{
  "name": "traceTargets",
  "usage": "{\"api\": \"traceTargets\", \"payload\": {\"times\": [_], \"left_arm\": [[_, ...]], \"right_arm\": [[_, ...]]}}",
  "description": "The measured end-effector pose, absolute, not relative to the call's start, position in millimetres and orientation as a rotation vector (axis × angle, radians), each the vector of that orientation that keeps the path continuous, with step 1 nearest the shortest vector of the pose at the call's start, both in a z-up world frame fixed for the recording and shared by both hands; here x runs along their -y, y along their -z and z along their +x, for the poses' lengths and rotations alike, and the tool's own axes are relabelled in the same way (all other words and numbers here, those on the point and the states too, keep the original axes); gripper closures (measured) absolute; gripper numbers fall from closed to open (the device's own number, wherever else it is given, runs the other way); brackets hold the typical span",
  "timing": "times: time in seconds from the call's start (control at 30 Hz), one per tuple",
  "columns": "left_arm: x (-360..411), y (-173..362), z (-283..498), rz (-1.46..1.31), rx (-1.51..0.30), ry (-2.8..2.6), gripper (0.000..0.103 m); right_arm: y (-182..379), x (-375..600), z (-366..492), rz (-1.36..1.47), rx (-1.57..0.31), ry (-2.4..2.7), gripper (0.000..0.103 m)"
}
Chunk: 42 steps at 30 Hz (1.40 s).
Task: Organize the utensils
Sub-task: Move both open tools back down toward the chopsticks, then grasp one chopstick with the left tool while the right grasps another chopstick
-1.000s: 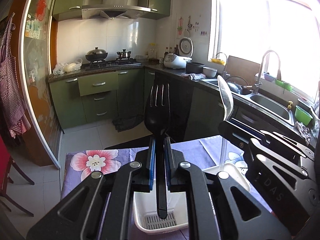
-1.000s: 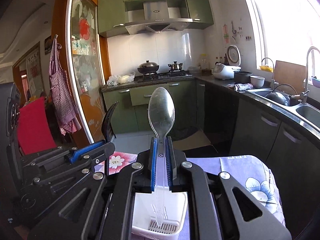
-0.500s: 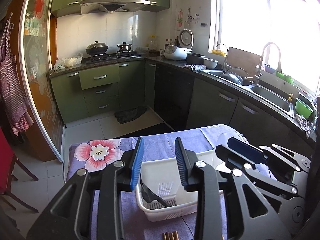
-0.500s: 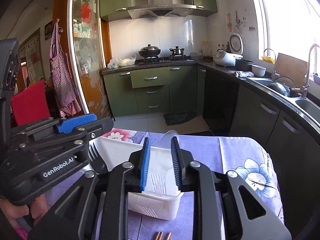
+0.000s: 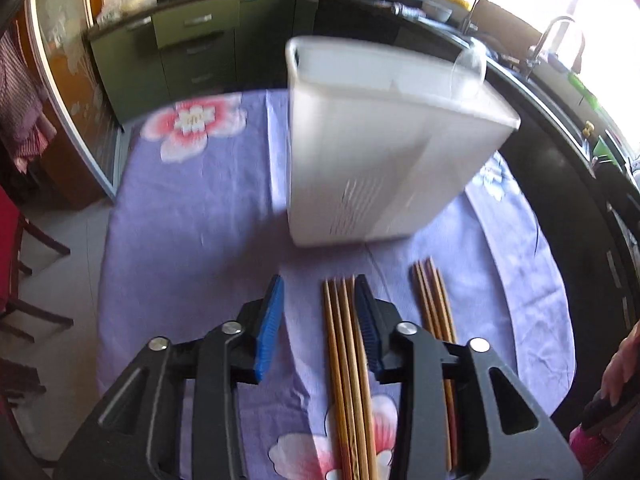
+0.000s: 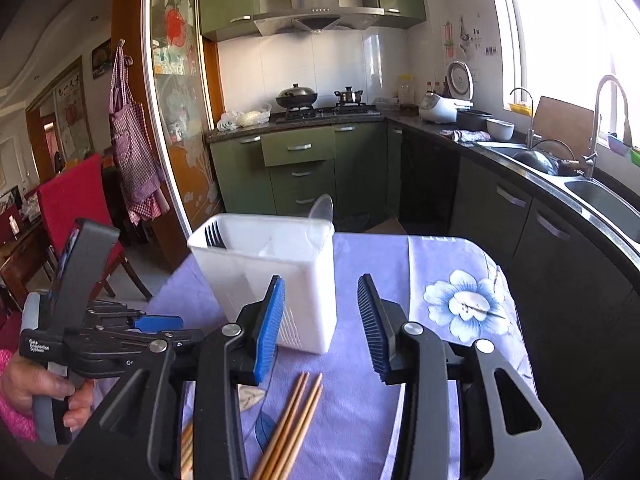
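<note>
Lighting and quality, as my wrist cameras record them: strong daylight from the window (image 6: 568,32) on my right, blown out to glare; left view motion-blurred, the white caddy (image 5: 384,140) smeared; right view sharp; fisheye bending and dark vignetting at all edges.

Legible text: none confirmed. The left gripper (image 6: 160,322) body carries a small white two-line marking in the right wrist view; characters are too small to read. Wall papers beside the window are likewise unreadable.
</note>
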<state>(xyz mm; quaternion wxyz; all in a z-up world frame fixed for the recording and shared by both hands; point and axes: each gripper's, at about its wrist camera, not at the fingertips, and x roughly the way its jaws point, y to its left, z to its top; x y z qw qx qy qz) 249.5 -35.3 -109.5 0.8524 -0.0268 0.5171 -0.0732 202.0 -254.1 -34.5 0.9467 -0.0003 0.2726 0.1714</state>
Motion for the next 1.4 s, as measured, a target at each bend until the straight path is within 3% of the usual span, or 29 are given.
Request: {"api": "traceTargets", "payload": {"times": [0.07,0.13,0.33,1.3,1.4], "left_arm": [[36.5,128.7,243.8,-0.037,-1.148,0.148,0.086],[38.4,138.8,238.3,-0.01,-1.167,0.134,0.086],[49.2,149.9,234.9,0.028,-1.206,0.134,0.086],[65.5,165.9,239.9,0.095,-1.267,0.143,0.087],[63.3,165.7,240.3,0.102,-1.272,0.141,0.094]], "right_arm": [[48.0,261.8,190.2,-0.001,-0.589,-0.349,0.064],[60.5,268.4,182.2,-0.007,-0.625,-0.345,0.06],[85.0,286.3,169.9,0.013,-0.68,-0.329,0.06],[100.2,275.1,181.8,-0.015,-0.766,-0.347,0.057],[105.0,270.8,185.3,-0.03,-0.785,-0.357,0.057]]}}
